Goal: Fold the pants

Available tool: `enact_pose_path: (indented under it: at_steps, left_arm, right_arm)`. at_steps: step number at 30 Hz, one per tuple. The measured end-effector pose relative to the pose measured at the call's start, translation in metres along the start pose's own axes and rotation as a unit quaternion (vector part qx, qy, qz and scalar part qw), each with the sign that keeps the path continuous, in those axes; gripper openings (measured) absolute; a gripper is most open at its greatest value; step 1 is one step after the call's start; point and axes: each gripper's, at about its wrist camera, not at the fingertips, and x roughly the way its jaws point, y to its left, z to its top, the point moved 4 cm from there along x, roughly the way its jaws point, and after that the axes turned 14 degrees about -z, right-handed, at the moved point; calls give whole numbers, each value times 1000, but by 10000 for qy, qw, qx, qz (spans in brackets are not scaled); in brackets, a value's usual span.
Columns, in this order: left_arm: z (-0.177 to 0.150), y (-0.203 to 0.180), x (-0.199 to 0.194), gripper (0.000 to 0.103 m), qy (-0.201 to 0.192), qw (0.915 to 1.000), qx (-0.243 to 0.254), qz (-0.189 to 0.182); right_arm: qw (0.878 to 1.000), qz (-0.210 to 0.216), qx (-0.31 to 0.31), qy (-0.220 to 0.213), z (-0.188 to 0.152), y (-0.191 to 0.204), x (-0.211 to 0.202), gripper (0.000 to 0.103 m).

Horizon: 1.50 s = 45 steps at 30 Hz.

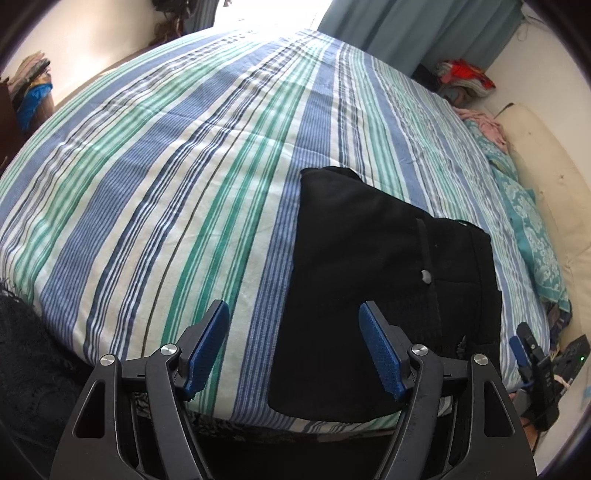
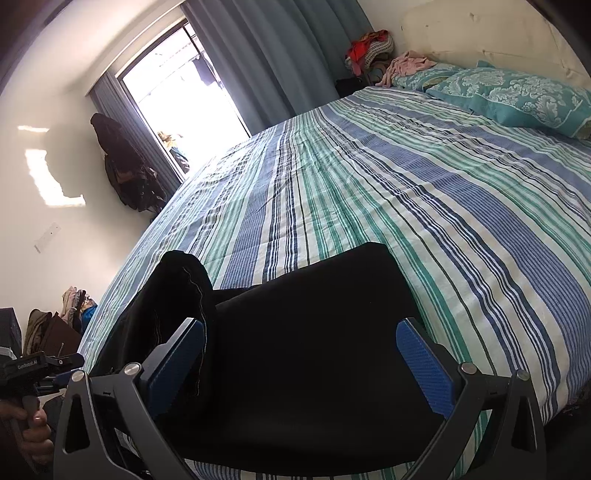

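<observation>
- Nearest of all is the left gripper [image 1: 293, 345], its blue pads spread wide with nothing between them, hanging over the striped sheet just beside the pants' left edge.
- The pants [image 1: 384, 295] lie folded into a dark block at the near edge of the bed [image 1: 184, 177], their bottom hem almost level with the mattress edge.
- From the right wrist view, the right gripper [image 2: 301, 354] stands released too, jaws wide, straddling the pants [image 2: 306, 350] from above; whether the pads touch the cloth I cannot tell.
- One part of the pants bulges up in a rounded fold at their left side, close to the right gripper's left finger.
- The left gripper [image 2: 44, 369] shows at the far left of that view, gripped by a hand [image 2: 33, 432], off the bed's corner.
- Beyond the pants the sheet runs open and flat all the way to the far edge by the curtain [image 1: 417, 33].
- Two teal pillows [image 2: 517, 99] sit along the headboard side, well apart from the pants.
- A heap of clothes [image 1: 465, 79] crowds the far corner.
</observation>
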Motion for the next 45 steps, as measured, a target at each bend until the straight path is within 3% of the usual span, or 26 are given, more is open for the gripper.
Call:
enact_pose_path:
  at_steps: [3, 6, 9, 11, 15, 18, 20, 23, 26, 29, 30, 31, 36, 40, 45]
  left_arm:
    - [-1, 11, -1, 75, -78, 9999, -112, 77]
    - [-4, 22, -5, 75, -233, 9995, -117, 162]
    - [-9, 32, -1, 75, -197, 9993, -115, 293]
    - [-12, 37, 3, 75, -141, 9993, -151, 324]
    - [-12, 43, 1, 75, -189, 9992, -208, 288]
    - [-10, 46, -2, 75, -243, 9991, -185, 307]
    - [-11, 50, -2, 75, -231, 9990, -198, 338]
    - [-12, 57, 0, 75, -196, 9988, -317, 319]
    - [-12, 60, 5, 75, -144, 9987, -394, 301]
    - [-12, 58, 9, 75, -112, 9988, -385, 296]
    - [-12, 57, 10, 75, -112, 9988, -369, 299]
    - [-12, 56, 10, 75, -113, 9989, -350, 304]
    - [-14, 62, 4, 75, -162, 9985, -357, 393]
    - [-12, 71, 0, 75, -219, 9973, -602, 361]
    - [-12, 68, -3, 75, -249, 9976, -563, 318]
  right_arm:
    - [9988, 443, 167, 120, 4, 1, -3, 102]
    - [9887, 1264, 724, 351, 17, 2, -6, 99]
    - [9565, 2493, 991, 1144, 23, 22, 6, 91]
    - [9352, 2994, 681, 1764, 20, 48, 17, 81]
    - [9150, 3172, -398, 2462, 3, 103, 33, 75]
    - [9190, 2689, -910, 2737, -11, 124, 57, 75]
    - [9083, 2677, -1007, 3054, -22, 132, 72, 75]
    - [9060, 2516, -1225, 3177, -28, 137, 81, 73]
    - [8815, 2785, -1027, 3673, -34, 140, 87, 72]
    - [8830, 2700, -846, 3745, -36, 144, 95, 69]
    - [8847, 2687, -848, 3713, -36, 148, 95, 59]
    - [8843, 2722, -884, 3689, -38, 155, 95, 36]
    - [8829, 3294, -373, 3325, -28, 161, 72, 28]
    - [8813, 3707, 185, 2925, 0, 153, 47, 26]
    - [8753, 4135, 392, 2476, 44, 138, 7, 23]
